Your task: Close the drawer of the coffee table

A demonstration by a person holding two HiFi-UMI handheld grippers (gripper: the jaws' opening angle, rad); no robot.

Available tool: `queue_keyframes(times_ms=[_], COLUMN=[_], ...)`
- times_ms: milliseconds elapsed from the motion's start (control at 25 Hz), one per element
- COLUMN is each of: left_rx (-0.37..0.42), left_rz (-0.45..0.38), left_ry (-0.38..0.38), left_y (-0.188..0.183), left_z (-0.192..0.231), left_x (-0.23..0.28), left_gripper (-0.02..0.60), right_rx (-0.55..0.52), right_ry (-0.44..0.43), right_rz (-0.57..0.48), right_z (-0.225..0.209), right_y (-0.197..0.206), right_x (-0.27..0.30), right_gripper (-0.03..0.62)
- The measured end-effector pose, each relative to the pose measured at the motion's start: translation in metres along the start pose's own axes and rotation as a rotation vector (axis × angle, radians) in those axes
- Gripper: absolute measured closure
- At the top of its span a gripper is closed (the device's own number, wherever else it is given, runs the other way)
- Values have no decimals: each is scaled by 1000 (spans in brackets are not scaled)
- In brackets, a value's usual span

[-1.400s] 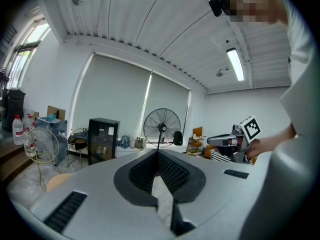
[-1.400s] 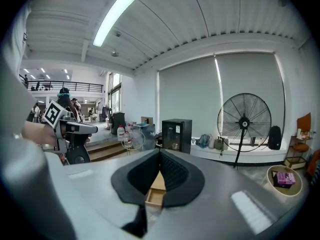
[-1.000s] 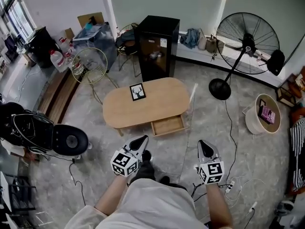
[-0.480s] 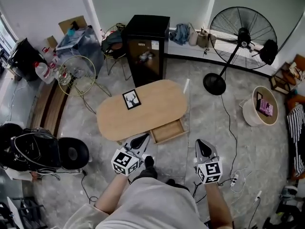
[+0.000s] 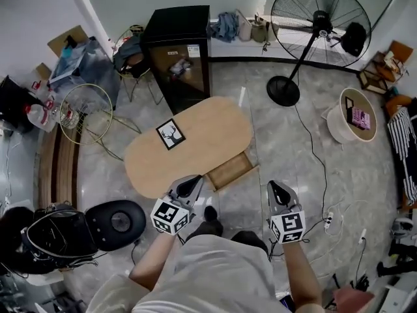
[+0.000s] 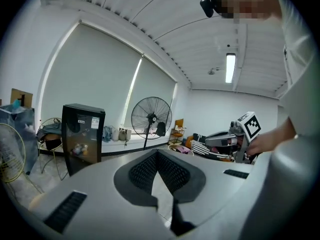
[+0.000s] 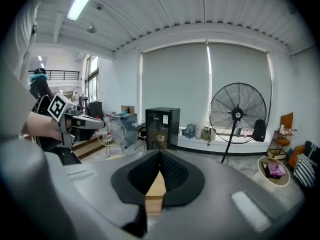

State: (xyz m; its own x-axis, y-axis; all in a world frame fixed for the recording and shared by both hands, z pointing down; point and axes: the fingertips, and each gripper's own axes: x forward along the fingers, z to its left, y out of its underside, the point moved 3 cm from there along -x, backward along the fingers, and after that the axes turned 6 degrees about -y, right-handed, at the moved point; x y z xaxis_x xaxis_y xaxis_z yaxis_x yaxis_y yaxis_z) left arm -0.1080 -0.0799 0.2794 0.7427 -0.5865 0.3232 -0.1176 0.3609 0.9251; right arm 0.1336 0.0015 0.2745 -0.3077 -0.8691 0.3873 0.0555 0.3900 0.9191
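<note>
A grey stone floor (image 5: 280, 149) carries the oval wooden surface (image 5: 202, 135), with a deer picture (image 5: 171, 135) lying on it. My forearms reach forward side by side, both tools tilted slightly down. The left hand-held gripper (image 5: 189, 186), jaws pressed together on nothing, tips at the surface's near edge. The right hand-held gripper (image 5: 279, 191), jaws likewise together, hangs off its near right corner. The drawer (image 5: 229, 170) juts open from the surface's near side, showing only its wooden bottom. Right of the surface, a round tub (image 5: 332, 126) holds a pink item (image 5: 360, 118).

Left gripper (image 5: 191, 186), right gripper (image 5: 277, 191): jaws together, held forward.
</note>
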Motion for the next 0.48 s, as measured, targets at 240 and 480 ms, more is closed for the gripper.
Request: queue_keyframes(times_ms=[240,480], left_rx=[-24,-58], left_rz=[41,73], left_ry=[41,49], left_y=[20,36], left_z=[28,40], left_x=[18,44], left_gripper=[575,575], right_rx=[25,47], right_ry=[32,25], right_rz=[45,93], right_z=[6,-11], right_y=[17,35], right_x=[22,47], right_gripper=[583,583])
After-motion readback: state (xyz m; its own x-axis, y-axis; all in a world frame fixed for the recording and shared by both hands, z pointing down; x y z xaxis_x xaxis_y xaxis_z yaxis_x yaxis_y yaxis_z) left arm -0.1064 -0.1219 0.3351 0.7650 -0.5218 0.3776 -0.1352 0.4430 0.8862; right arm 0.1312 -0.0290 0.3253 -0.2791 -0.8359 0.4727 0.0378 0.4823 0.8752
